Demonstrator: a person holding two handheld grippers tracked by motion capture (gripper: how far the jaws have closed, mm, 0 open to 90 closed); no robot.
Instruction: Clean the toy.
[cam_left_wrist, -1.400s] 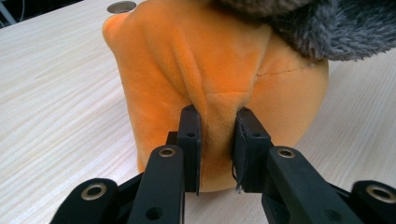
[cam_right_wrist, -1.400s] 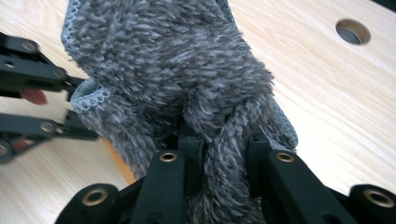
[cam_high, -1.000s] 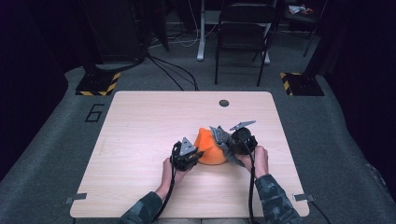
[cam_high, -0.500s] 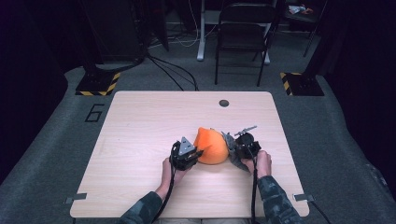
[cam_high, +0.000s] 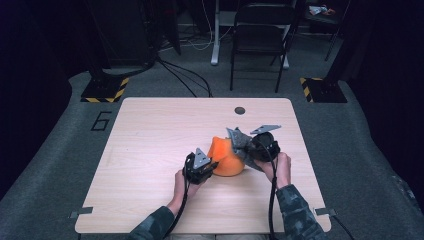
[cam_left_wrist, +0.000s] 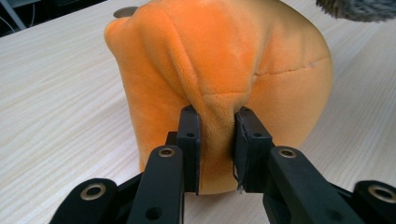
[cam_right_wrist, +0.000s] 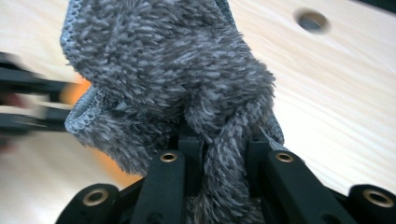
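- Two grippers are engaged at the near-middle of the desk (cam_high: 150, 125), toward its right half; both are closed on fabric.
- Left gripper (cam_high: 206, 169): jaws are clamped on a pinched fold of the orange plush (cam_high: 226, 157), as seen in the left gripper view (cam_left_wrist: 215, 93). The plush rests on the desk and is held at its near-left flank, low down.
- Orange plush: a rounded, dome-like lump, sat between the two grippers. No clear long axis can be made out; it stands slightly taller than wide in the high view.
- Grey towel (cam_right_wrist: 173, 79): a shaggy grey cloth with a stitched hem, bunched up; it lies against the right side of the plush (cam_high: 239, 142).
- Right gripper (cam_high: 250, 150): jaws are closed on a bunch of the towel, pile squeezed between the pads in the right gripper view.
- Key relation, as judged: towel is up and right of the plush, plush is pinned from the left. Separation is likely to be made by the right hand pulling away to the right or upward while the left holds the plush down.
- Risk: plush could be dragged along if towel pile snags on it.
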